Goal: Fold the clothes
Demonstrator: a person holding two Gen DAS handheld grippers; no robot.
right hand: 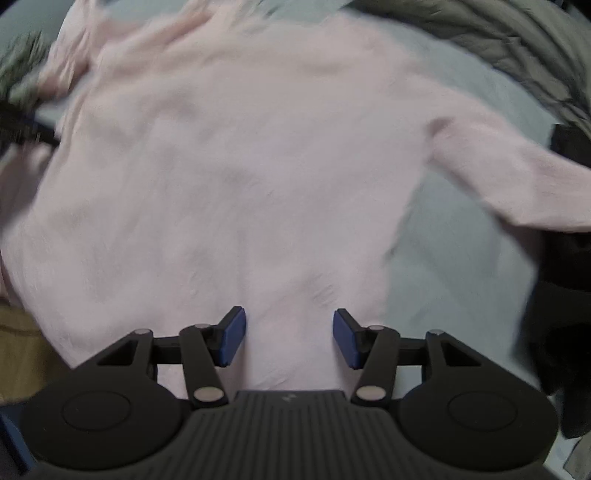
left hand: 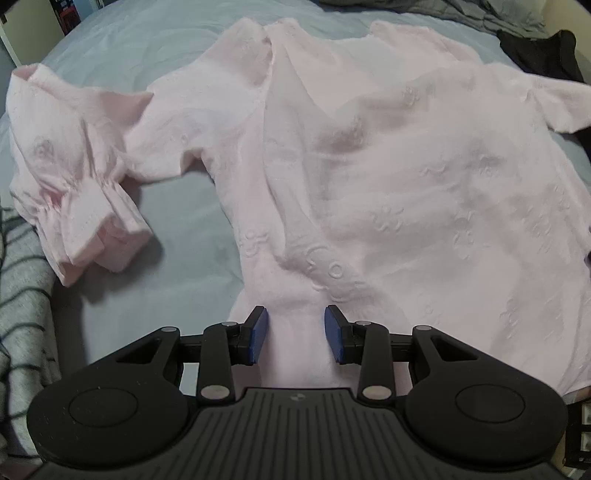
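A pale pink embroidered blouse (left hand: 369,155) lies spread on a light blue bed sheet (left hand: 177,236). One sleeve with a gathered cuff (left hand: 92,221) lies crumpled at the left. My left gripper (left hand: 295,334) is open, and a bunched fold of the blouse's hem runs between its blue pads (left hand: 258,334) without being pinched. In the blurred right wrist view the blouse (right hand: 236,166) fills the frame, with a sleeve (right hand: 517,173) stretching right. My right gripper (right hand: 289,336) is open over the hem, its pads (right hand: 233,338) apart from each other.
A grey checked blanket (left hand: 22,314) lies at the left edge of the bed. A dark garment (left hand: 543,51) and a grey quilt (left hand: 461,11) lie at the back right. The right wrist view shows the grey quilt (right hand: 498,48) and a dark garment (right hand: 569,302) at the right.
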